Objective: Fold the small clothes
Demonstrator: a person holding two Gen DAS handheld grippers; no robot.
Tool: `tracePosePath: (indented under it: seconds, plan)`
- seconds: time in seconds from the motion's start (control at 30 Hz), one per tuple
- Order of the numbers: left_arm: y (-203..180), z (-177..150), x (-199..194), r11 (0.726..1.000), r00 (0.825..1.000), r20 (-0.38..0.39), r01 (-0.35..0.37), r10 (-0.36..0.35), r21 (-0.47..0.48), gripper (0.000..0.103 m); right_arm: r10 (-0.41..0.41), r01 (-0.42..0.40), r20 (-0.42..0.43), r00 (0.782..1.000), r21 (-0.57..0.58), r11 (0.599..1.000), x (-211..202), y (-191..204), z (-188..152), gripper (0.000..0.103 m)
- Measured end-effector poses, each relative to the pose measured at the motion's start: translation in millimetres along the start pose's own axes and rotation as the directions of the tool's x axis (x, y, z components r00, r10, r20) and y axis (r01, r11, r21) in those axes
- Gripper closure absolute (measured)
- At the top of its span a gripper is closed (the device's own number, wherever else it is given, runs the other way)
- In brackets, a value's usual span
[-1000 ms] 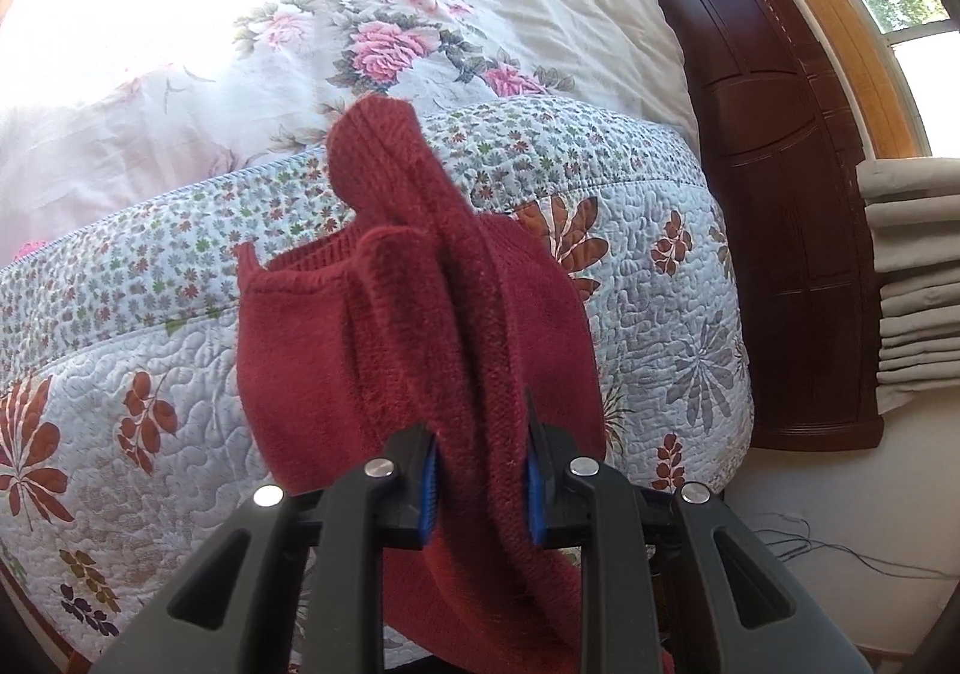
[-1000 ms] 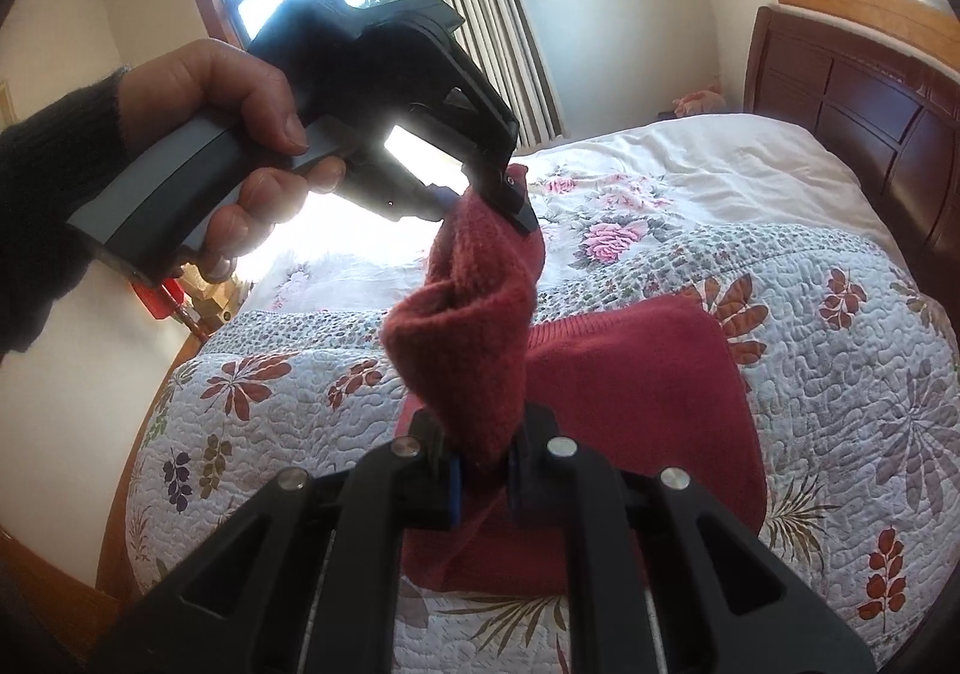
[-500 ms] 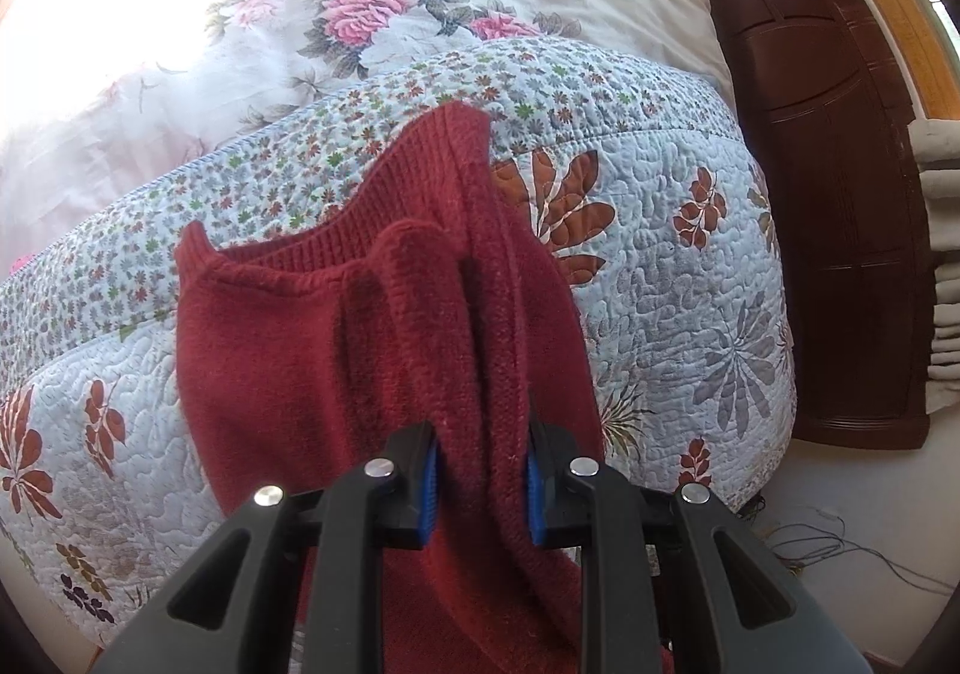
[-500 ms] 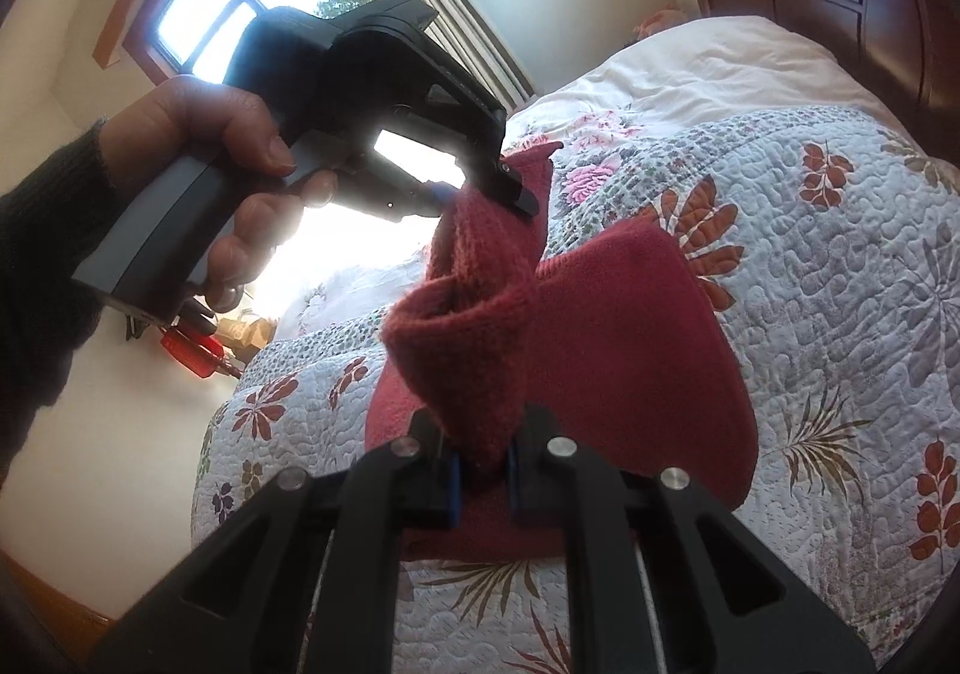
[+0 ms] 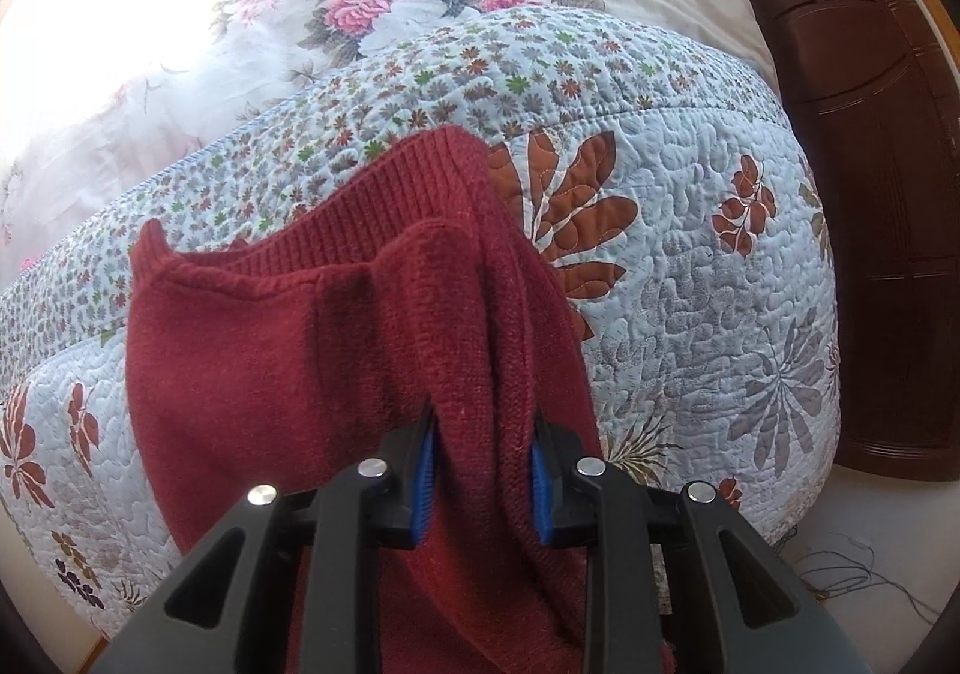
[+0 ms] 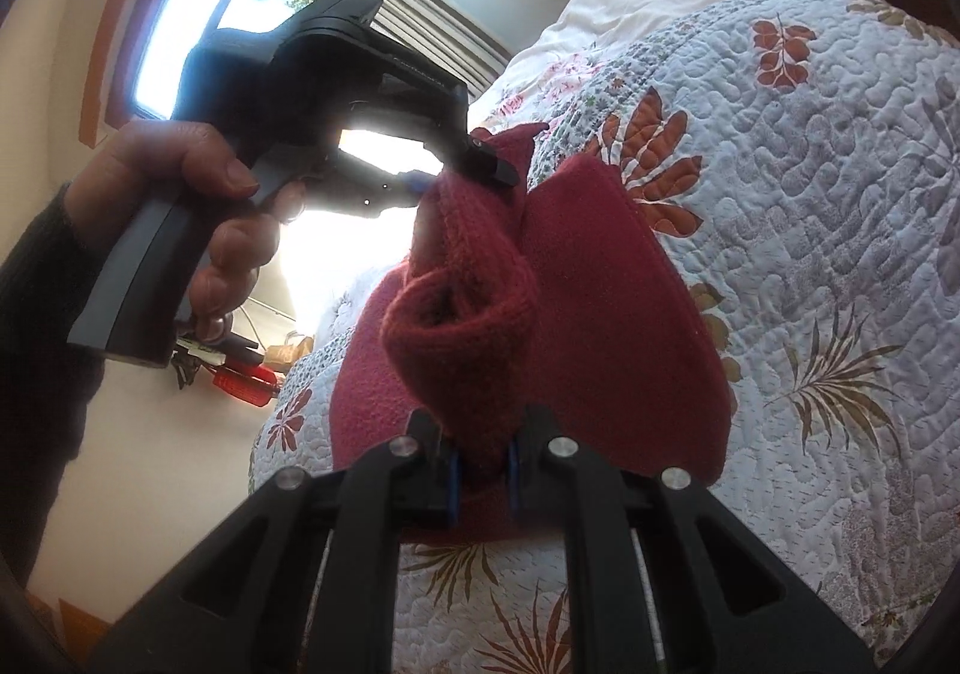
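left wrist view: the left gripper (image 5: 483, 479) is closed on a bunched ridge of the red knit sweater (image 5: 312, 350), blue pads pressed into the wool. compared with a second ago the lifted fold sits lower and the ribbed hem (image 5: 390, 188) lies nearer the quilt (image 5: 690, 266), which fills more of the view; the garment's body rests on the quilt. right wrist view: the right gripper (image 6: 483, 470) is clamped on the rolled sleeve (image 6: 462, 314), which runs up to the other gripper held in the person's hand (image 6: 210, 230). the view has tilted, so both tools have swung down together. judged: the fold is being laid across the body, and release comes next.
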State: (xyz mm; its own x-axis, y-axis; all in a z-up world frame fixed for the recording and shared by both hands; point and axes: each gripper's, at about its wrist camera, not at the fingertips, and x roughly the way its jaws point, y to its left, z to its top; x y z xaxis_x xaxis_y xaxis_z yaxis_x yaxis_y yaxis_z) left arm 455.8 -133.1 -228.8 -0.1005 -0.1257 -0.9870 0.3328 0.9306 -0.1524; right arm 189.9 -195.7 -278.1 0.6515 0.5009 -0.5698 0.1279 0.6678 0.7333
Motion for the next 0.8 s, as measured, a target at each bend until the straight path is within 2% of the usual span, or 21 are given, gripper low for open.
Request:
tracePosePath:
  seconds: [0.1,0.17,0.23,0.33,0.4,0.47,0.57,0.67,0.7,0.73,0.8]
  plan:
    - [2.0,-0.5,-5.2,0.998,0.997,0.052,0.063,-0.062,-0.019,0.057,0.021,-0.019,-0.032,0.999,0.052,0.998,6.9,-21.6,-1.2,0.091]
    - [7.2,-4.2,-16.6,0.993,0.989,0.098,0.115,-0.112,-0.023,0.049,0.032,-0.026,-0.072,0.997,0.088,0.996,13.9,-38.6,-2.4,0.081]
    - [19.4,-10.7,-30.6,0.986,0.979,0.133,0.162,-0.156,-0.036,0.048,0.049,-0.033,-0.128,0.991,0.124,0.992,21.8,-56.6,-3.0,0.063]
    - [46.3,-31.6,-54.8,0.961,0.952,0.178,0.266,-0.250,-0.071,0.047,0.130,-0.104,-0.165,0.978,0.157,0.982,20.6,-72.7,3.6,0.055]
    - [63.8,-53.4,-70.1,0.949,0.932,0.215,0.310,-0.292,-0.055,0.045,0.210,-0.174,-0.193,0.958,0.185,0.967,20.3,-77.7,12.0,0.046]
    - [79.6,-78.8,-81.5,0.942,0.914,0.253,0.335,-0.317,-0.032,0.039,0.228,-0.189,-0.235,0.945,0.176,0.966,23.9,-77.7,21.3,0.044]
    - [99.6,-116.6,-87.9,0.927,0.889,0.288,0.374,-0.355,-0.011,0.039,0.260,-0.220,-0.307,0.916,0.159,0.962,36.1,-73.6,35.5,0.039]
    - [117.1,-143.2,-83.4,0.911,0.871,0.307,0.412,-0.384,-0.027,0.039,0.259,-0.217,-0.382,0.887,0.149,0.965,52.1,-67.3,43.8,0.040]
    - [121.3,-149.2,-80.3,0.903,0.863,0.310,0.429,-0.399,-0.034,0.039,0.268,-0.226,-0.405,0.874,0.149,0.963,55.9,-64.2,44.9,0.049]
    - [126.1,-154.3,-77.3,0.895,0.858,0.310,0.443,-0.410,-0.043,0.039,0.271,-0.230,-0.424,0.864,0.147,0.962,56.8,-60.9,45.5,0.062]
    - [131.2,-162.4,-71.8,0.881,0.847,0.312,0.470,-0.432,-0.057,0.039,0.263,-0.229,-0.449,0.854,0.130,0.965,55.6,-56.8,46.4,0.083]
